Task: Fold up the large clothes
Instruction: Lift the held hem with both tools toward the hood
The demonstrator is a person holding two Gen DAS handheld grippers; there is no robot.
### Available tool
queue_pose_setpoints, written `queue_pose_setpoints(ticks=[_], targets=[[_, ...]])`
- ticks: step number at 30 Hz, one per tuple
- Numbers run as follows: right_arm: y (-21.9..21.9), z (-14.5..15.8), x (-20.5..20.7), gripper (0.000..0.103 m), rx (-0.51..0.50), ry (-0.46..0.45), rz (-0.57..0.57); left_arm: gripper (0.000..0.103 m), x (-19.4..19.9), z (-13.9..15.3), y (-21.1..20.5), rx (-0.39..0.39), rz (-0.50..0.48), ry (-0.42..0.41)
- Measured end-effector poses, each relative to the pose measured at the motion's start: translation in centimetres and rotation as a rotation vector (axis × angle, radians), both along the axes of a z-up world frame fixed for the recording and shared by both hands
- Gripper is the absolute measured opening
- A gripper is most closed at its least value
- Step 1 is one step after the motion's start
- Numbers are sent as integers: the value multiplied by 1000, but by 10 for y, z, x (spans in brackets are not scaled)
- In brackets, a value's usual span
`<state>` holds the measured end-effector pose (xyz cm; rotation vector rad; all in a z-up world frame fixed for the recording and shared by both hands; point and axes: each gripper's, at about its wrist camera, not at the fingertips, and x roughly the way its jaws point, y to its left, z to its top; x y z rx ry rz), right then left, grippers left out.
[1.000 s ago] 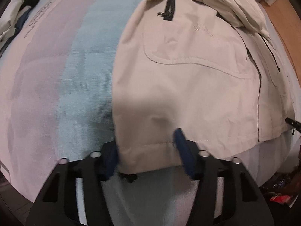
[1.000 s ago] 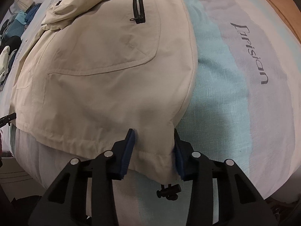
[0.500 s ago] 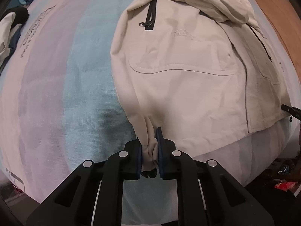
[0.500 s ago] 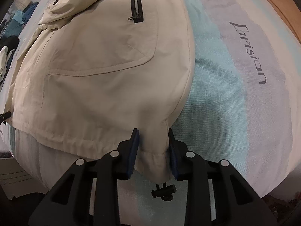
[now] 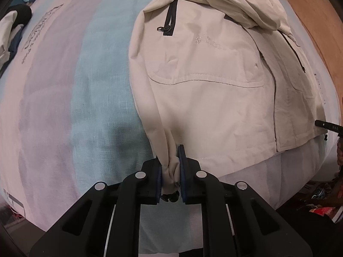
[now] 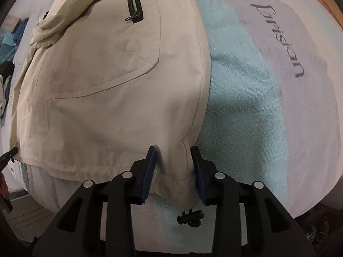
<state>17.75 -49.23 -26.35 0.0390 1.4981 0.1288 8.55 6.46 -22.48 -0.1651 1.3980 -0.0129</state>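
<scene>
A beige jacket (image 5: pixel 214 90) with black pocket zips lies front up on a bed, its hem at the near edge. My left gripper (image 5: pixel 170 167) is shut on the jacket's bunched left hem corner. In the right wrist view the jacket (image 6: pixel 111 81) fills the left half. My right gripper (image 6: pixel 173 162) straddles the right hem corner with its jaws still apart, the pads touching the cloth on both sides. A black cord toggle (image 6: pixel 190 216) hangs below that corner.
The bed cover (image 5: pixel 64 107) has pale blue, pink and lilac stripes, with grey lettering (image 6: pixel 278 40) to the right of the jacket. Other clothes (image 5: pixel 12 25) lie at the far left. Wooden floor (image 5: pixel 317 10) shows at the far right.
My left gripper closed on the hem corner, bunching the cloth. My right gripper's jaws narrowed around the right corner, then stand a little wider now.
</scene>
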Motion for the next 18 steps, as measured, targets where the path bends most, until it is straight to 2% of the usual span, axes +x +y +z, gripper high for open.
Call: queue_pose_setpoints(ticks=[4,10,18], targets=[[10,8,7,10,-26,11,41,11,1,5,-1,-8,-1,-8],[16,19,14,8,-62,9,57,11,1,10,3,-23,-9,-11],[33,27,11,8,-81,-10,58,12,5,14,0,-2,-15,6]])
